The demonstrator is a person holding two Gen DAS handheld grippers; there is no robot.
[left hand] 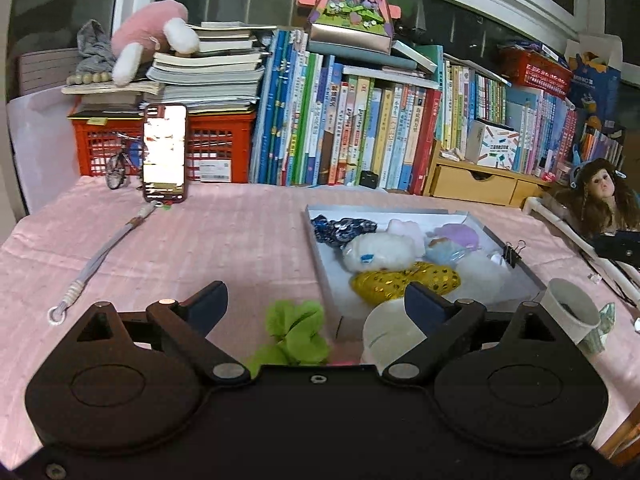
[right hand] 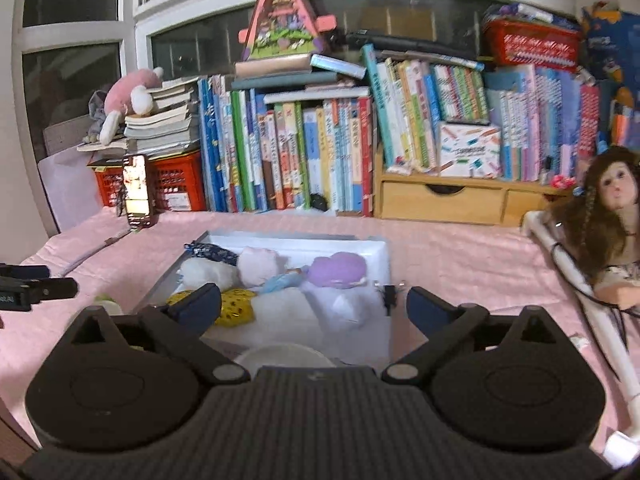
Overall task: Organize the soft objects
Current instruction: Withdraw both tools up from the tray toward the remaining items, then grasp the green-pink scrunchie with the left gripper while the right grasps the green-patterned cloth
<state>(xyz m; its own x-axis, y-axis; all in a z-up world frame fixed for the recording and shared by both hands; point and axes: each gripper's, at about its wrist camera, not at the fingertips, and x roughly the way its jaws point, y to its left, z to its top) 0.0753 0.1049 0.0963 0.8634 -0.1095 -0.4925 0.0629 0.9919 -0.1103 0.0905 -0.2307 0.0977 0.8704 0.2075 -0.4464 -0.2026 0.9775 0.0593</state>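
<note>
Nearest thing: crumpled lime-green soft fabric piece (left hand: 298, 330) on the pink tablecloth (left hand: 200, 248), lying just ahead of the left gripper (left hand: 316, 306) and roughly centred between its two fingers.
Left tongs: spread wide, nothing pinched; the dark-blue pads (left hand: 210, 300) stand clear of the green piece on either side.
Right tongs: the right gripper (right hand: 314, 308) is likewise spread wide and empty, poised at the near edge of the shallow white rectangular tray (right hand: 382, 256).
Tray contents: a gold sequinned pouch (left hand: 404, 282), a white fluffy plush (left hand: 378, 252), a dark-blue sequinned piece (left hand: 342, 230), a pale-pink plush (left hand: 406, 230), a lilac plush (left hand: 460, 236) and a light-blue one (left hand: 444, 254), all inside it and bunched together.
Key relation: the green piece sits outside the tray, just beside its near-left corner; the tray lies ahead and to the right of it. I'd say the left hand is plainly the nearer one.
Long axis: the green piece is a loose clump with no clear length, so approach angle should matter little.
Pose: both grippers tilt downward toward the table, fingers pointing at the bookshelf wall.
Obstacle: a white round cup-like object (left hand: 390, 334) stands just right of the green piece, partly behind the left gripper's right finger.
Likely step: close on the green piece and carry it right into the tray.
</note>
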